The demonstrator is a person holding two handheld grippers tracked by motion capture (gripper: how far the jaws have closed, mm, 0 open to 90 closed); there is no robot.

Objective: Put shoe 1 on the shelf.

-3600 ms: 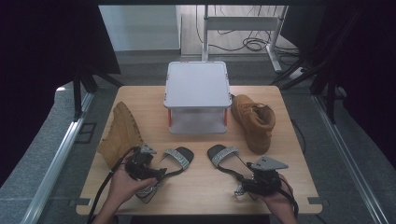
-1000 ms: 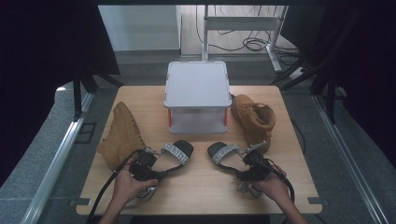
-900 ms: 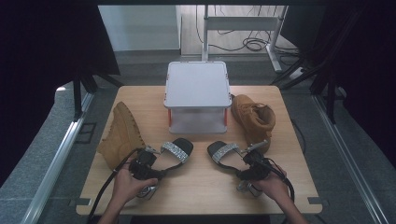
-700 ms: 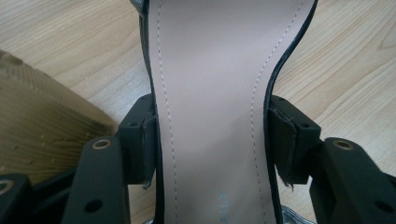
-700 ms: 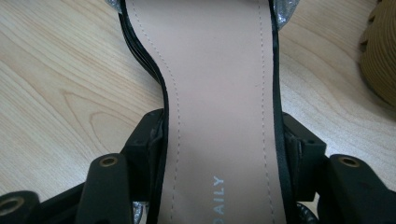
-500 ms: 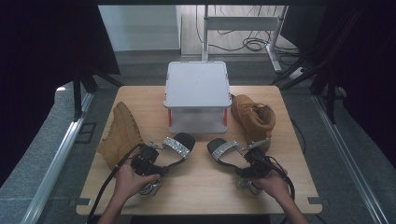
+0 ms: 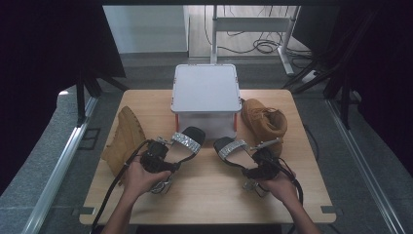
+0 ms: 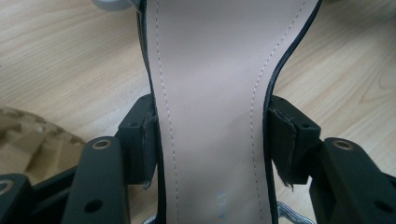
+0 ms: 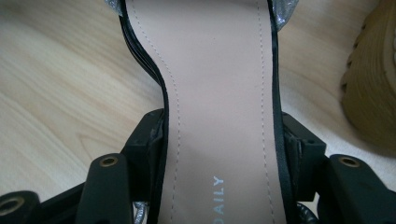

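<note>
Two black sandals with silver glitter straps sit in front of a grey lidded box (image 7: 205,95). My left gripper (image 7: 157,157) is shut on the left sandal (image 7: 187,141); in the left gripper view both pads press the edges of its beige insole (image 8: 210,116). My right gripper (image 7: 263,163) is shut on the right sandal (image 7: 233,148), its jaws clamping the narrow waist of the insole (image 9: 219,121), printed "DAILY". Both sandals point toward the box.
A tan boot (image 7: 125,139) lies on its side at the table's left, by my left hand. Its mate (image 7: 265,122) stands right of the box, close to my right gripper. The wooden table (image 7: 209,195) has bare room in front.
Both grippers have closed on the sandals and carried them forward toward the box; the left sandal has turned and moved further up and right. Boots and box have stayed put.
</note>
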